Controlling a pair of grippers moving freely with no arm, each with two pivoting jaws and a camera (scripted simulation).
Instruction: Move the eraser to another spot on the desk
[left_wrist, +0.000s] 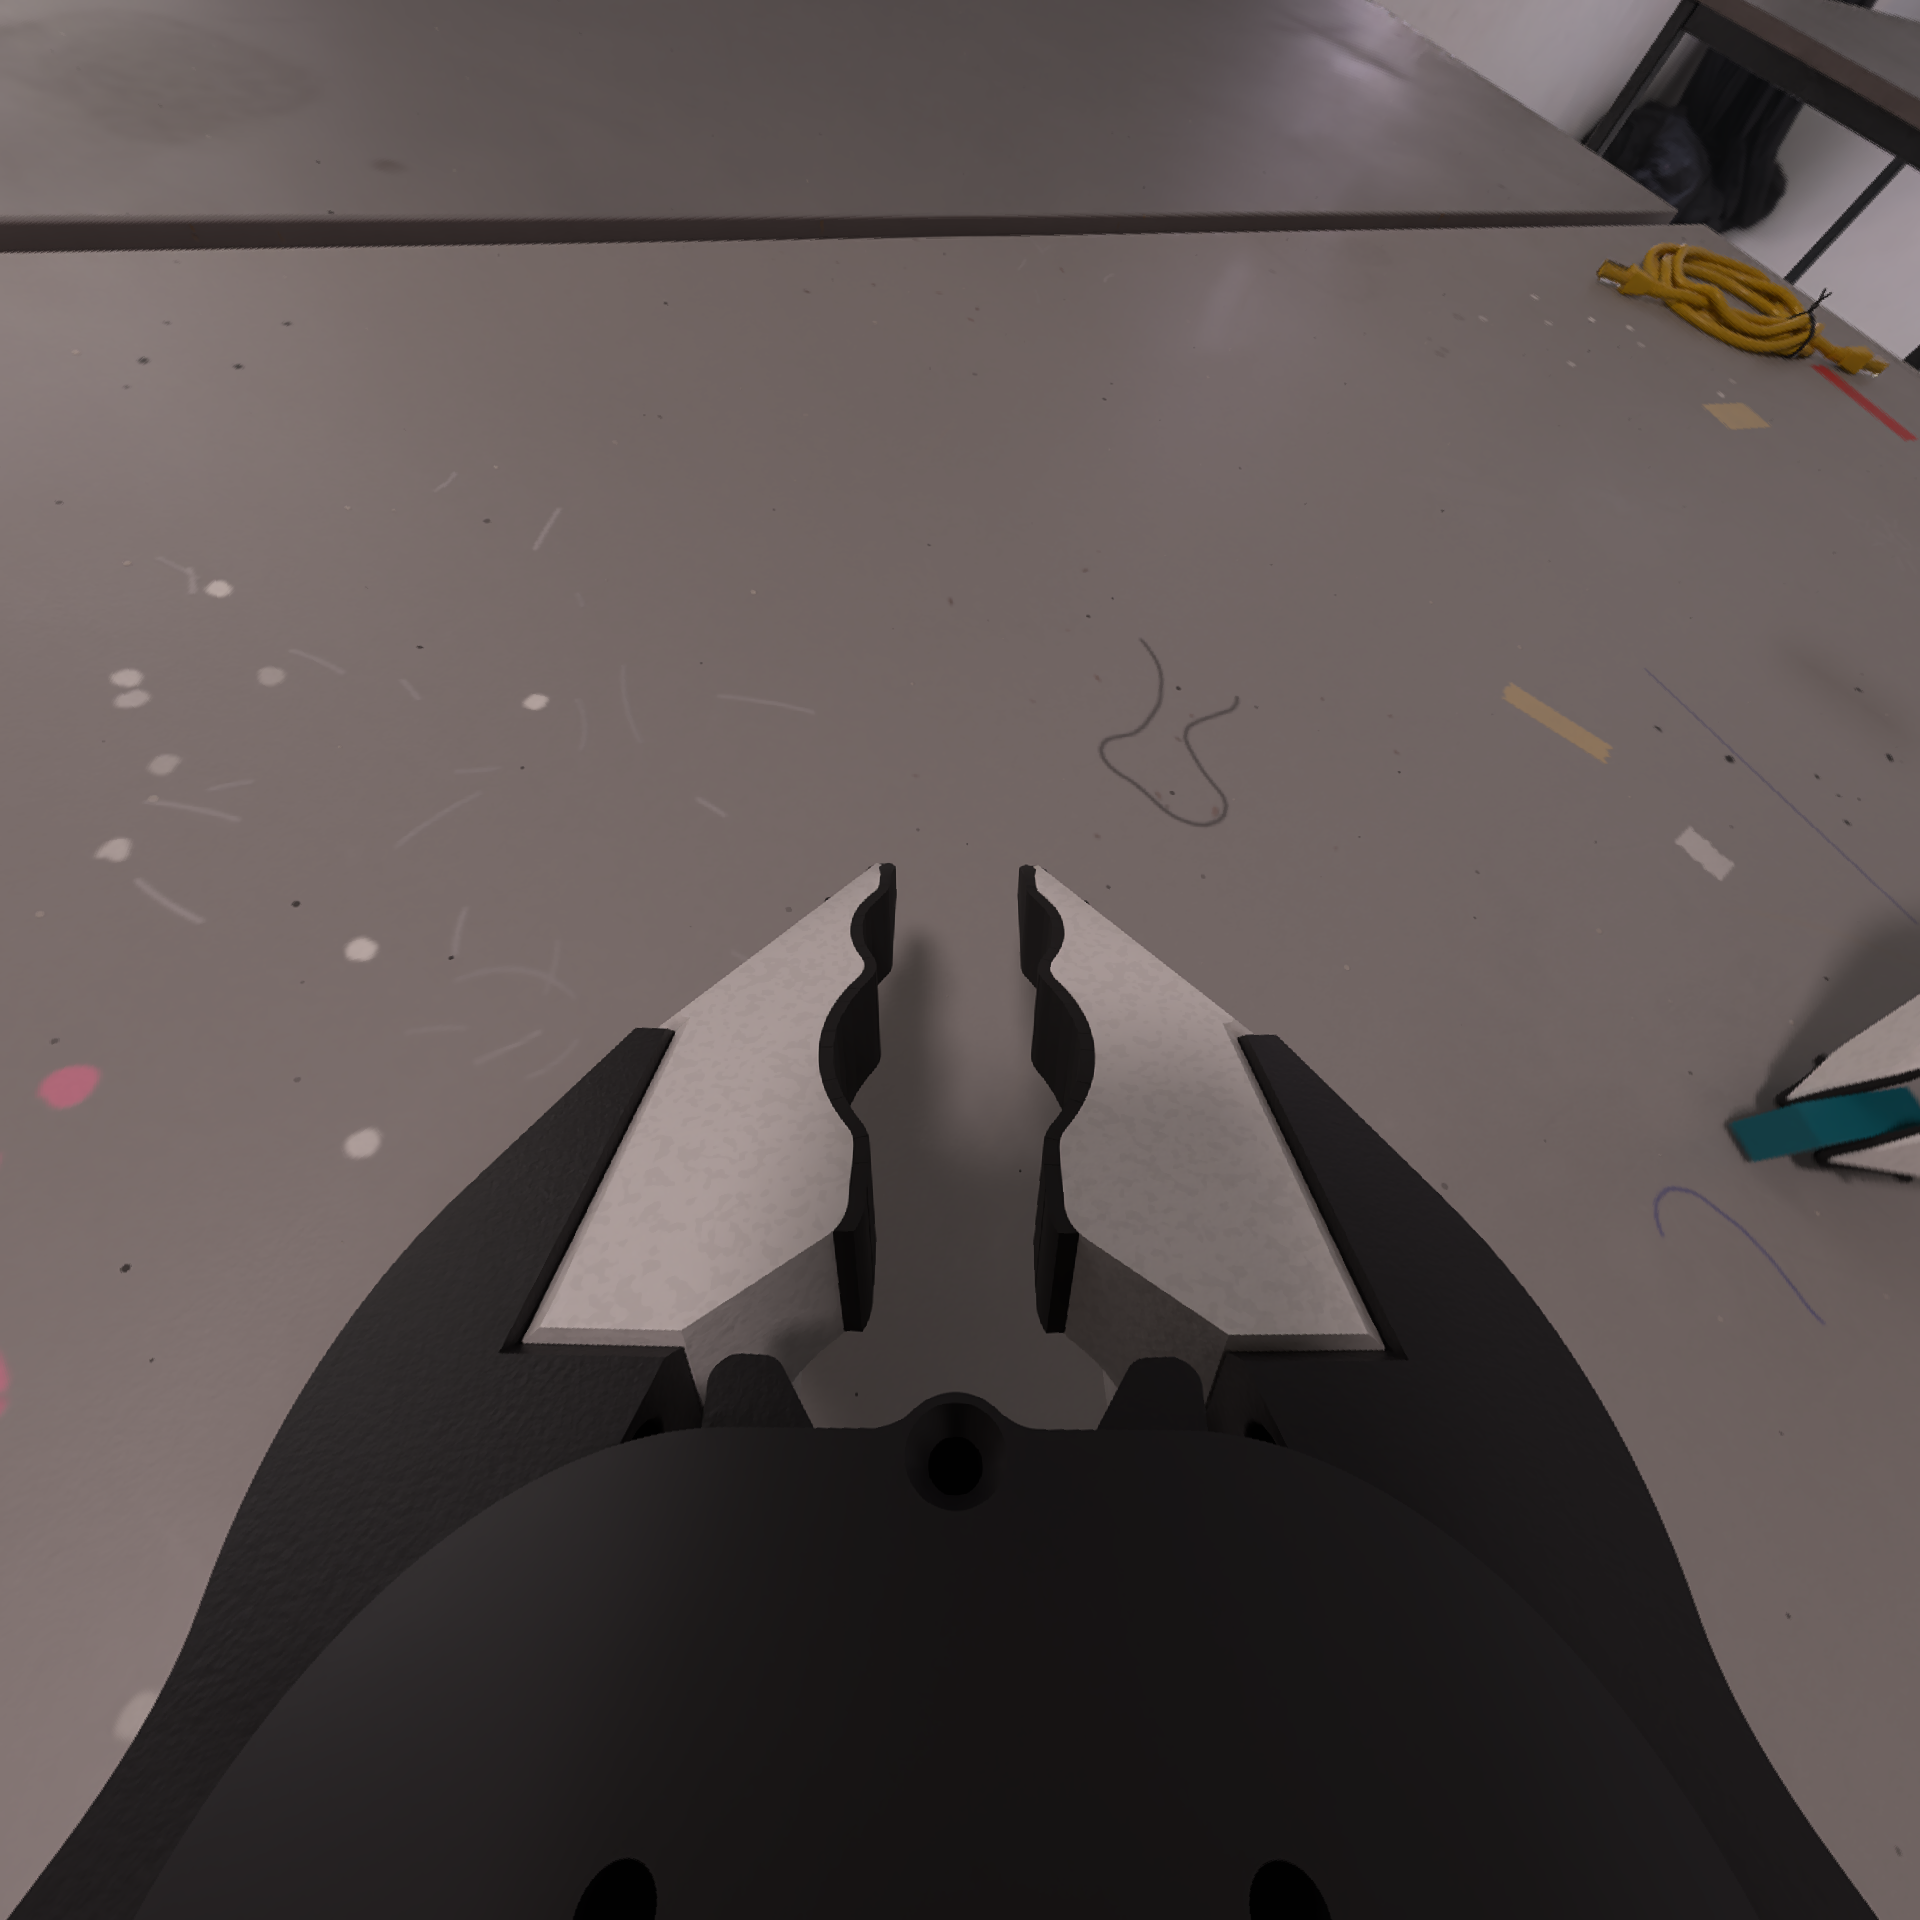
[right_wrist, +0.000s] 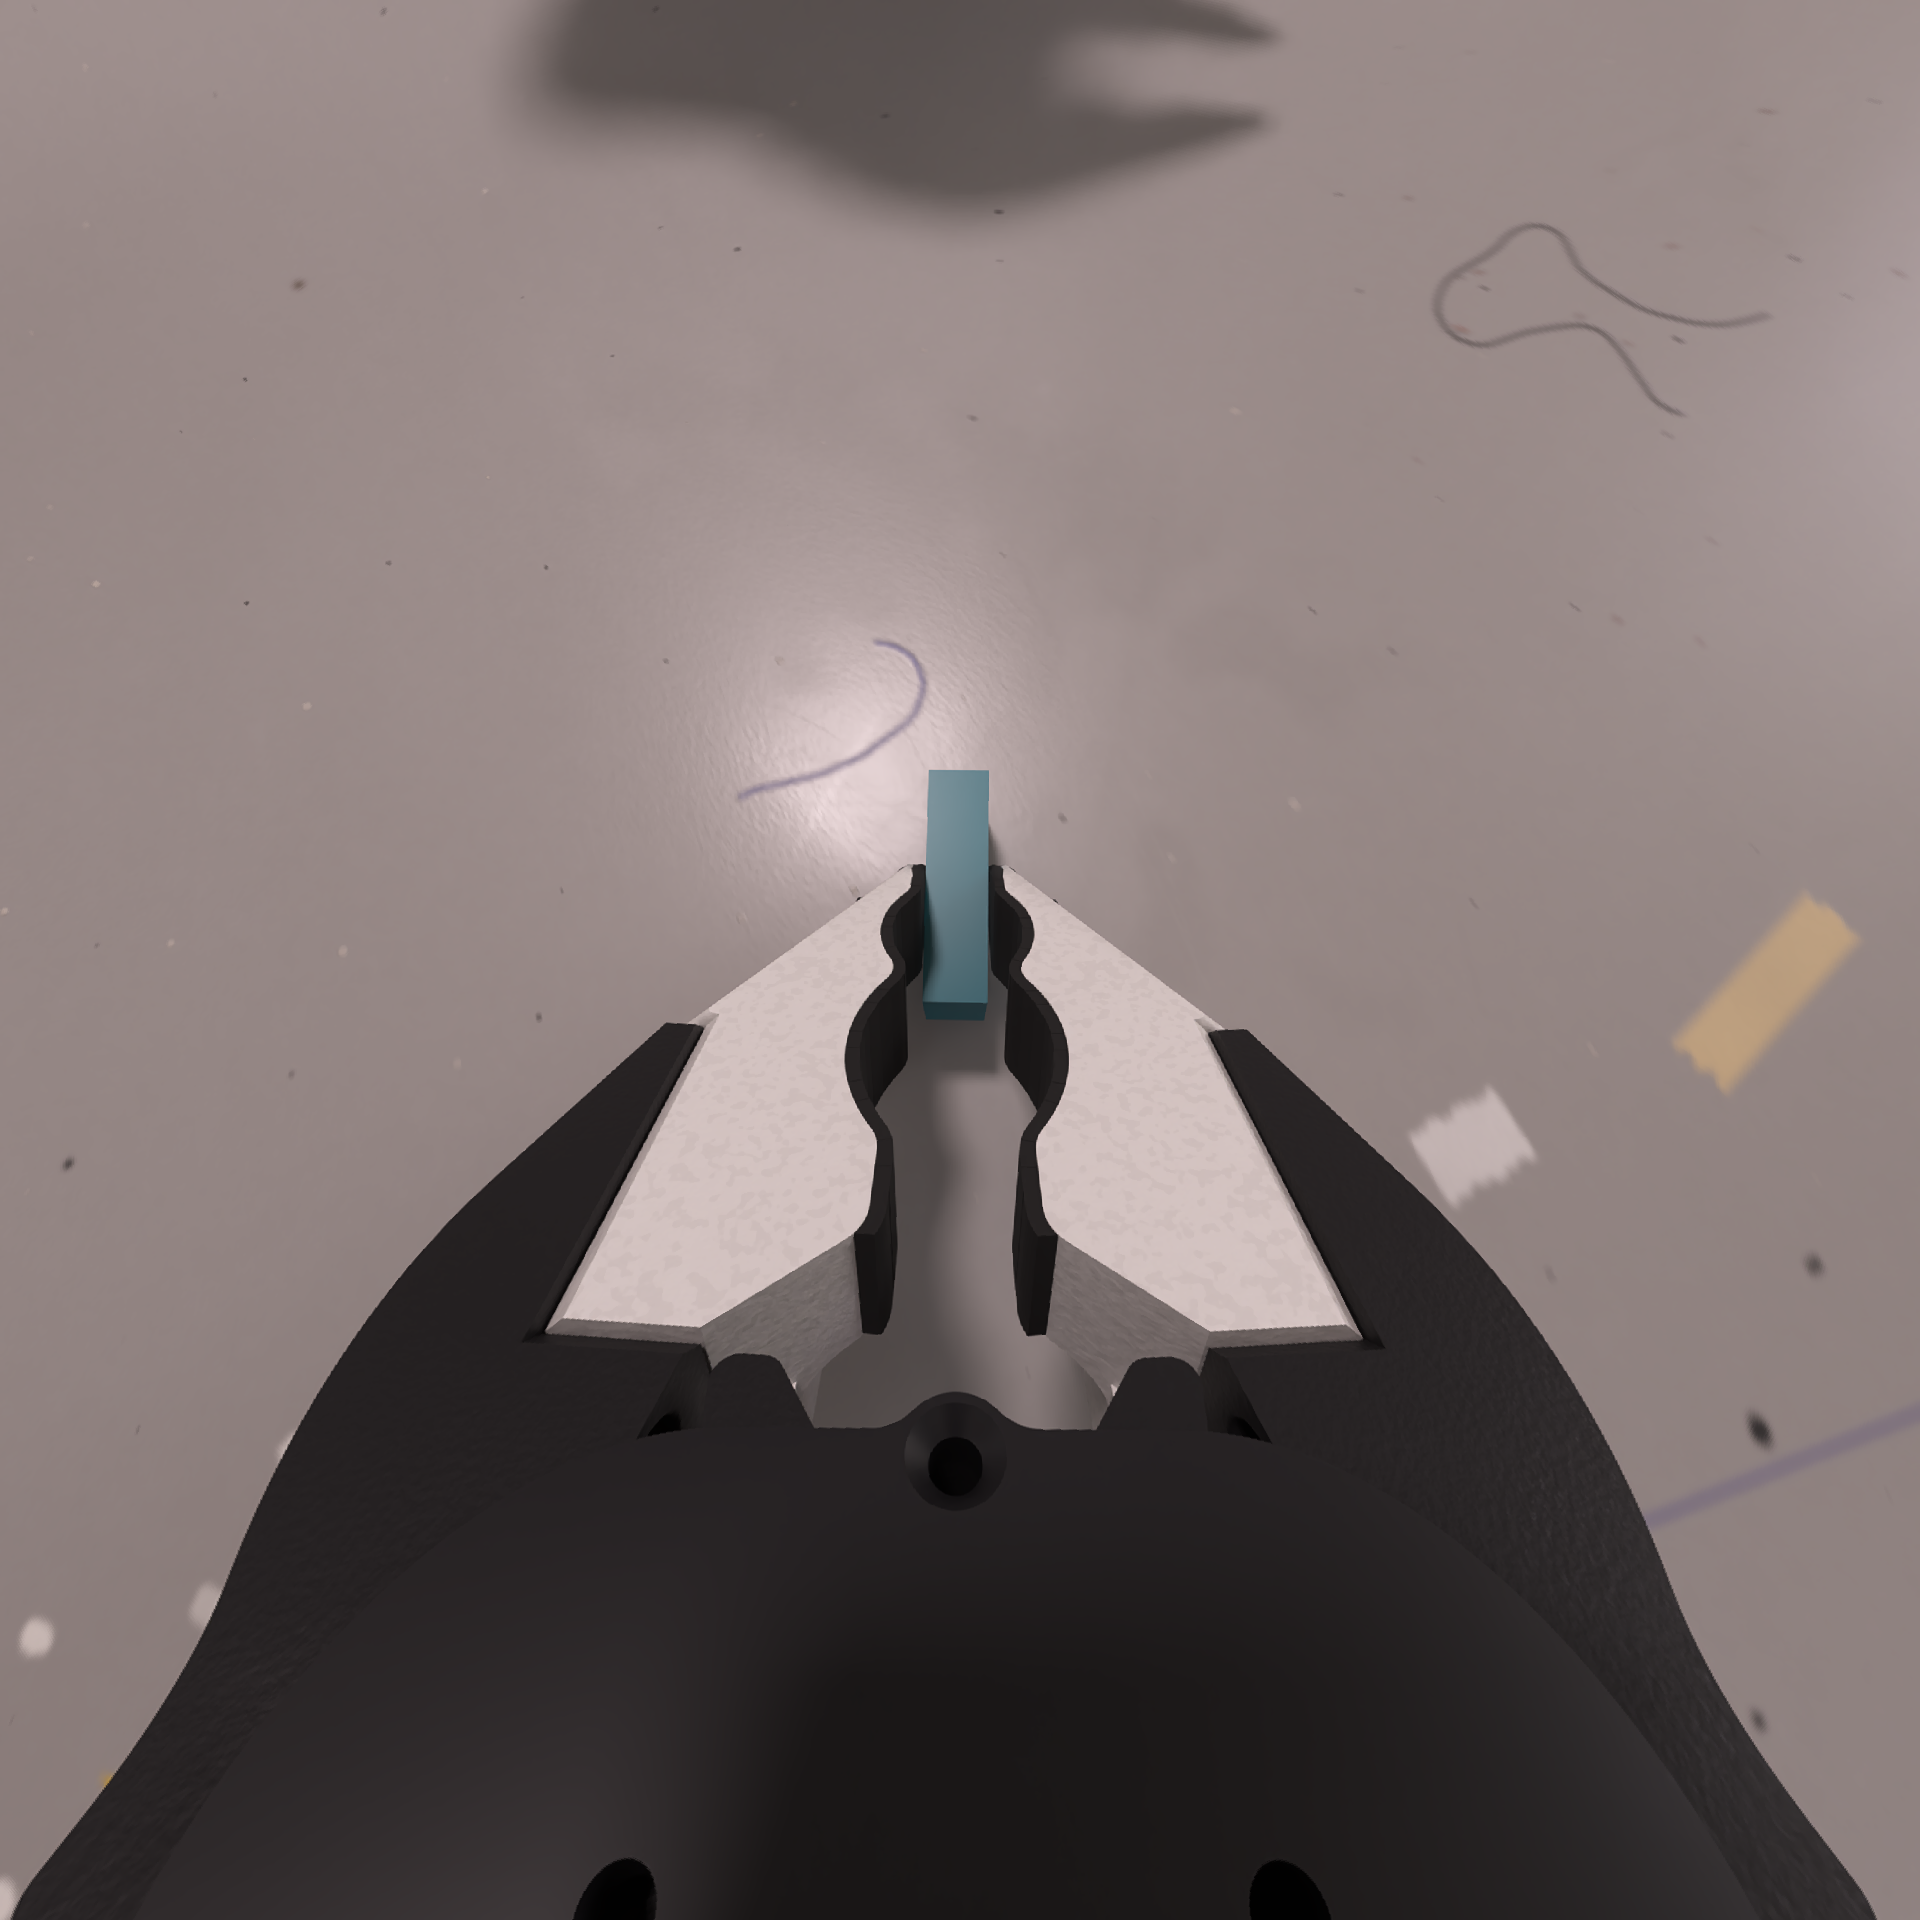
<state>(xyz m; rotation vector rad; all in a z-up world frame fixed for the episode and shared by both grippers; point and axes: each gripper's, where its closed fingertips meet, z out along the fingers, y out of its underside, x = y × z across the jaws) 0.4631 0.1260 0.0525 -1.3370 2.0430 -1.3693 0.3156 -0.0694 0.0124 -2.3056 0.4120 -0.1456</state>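
The eraser (right_wrist: 956, 894) is a small teal-blue block. My right gripper (right_wrist: 958, 873) is shut on the eraser, which stands on edge between the fingertips and sticks out past them over the grey desk (right_wrist: 520, 520). In the left wrist view the eraser (left_wrist: 1813, 1127) shows at the far right edge, held in the right gripper's fingertips (left_wrist: 1870, 1081) close to the desk surface. My left gripper (left_wrist: 956, 873) is open and empty, low over the desk (left_wrist: 727, 520), well to the left of the eraser.
A coiled yellow cable (left_wrist: 1725, 301) lies at the far right of the desk. Bits of tan tape (right_wrist: 1766, 987) and white tape (right_wrist: 1470, 1143) are stuck near the eraser. A seam (left_wrist: 727, 229) splits the desk from another behind. Pen scribbles and paint spots mark the surface.
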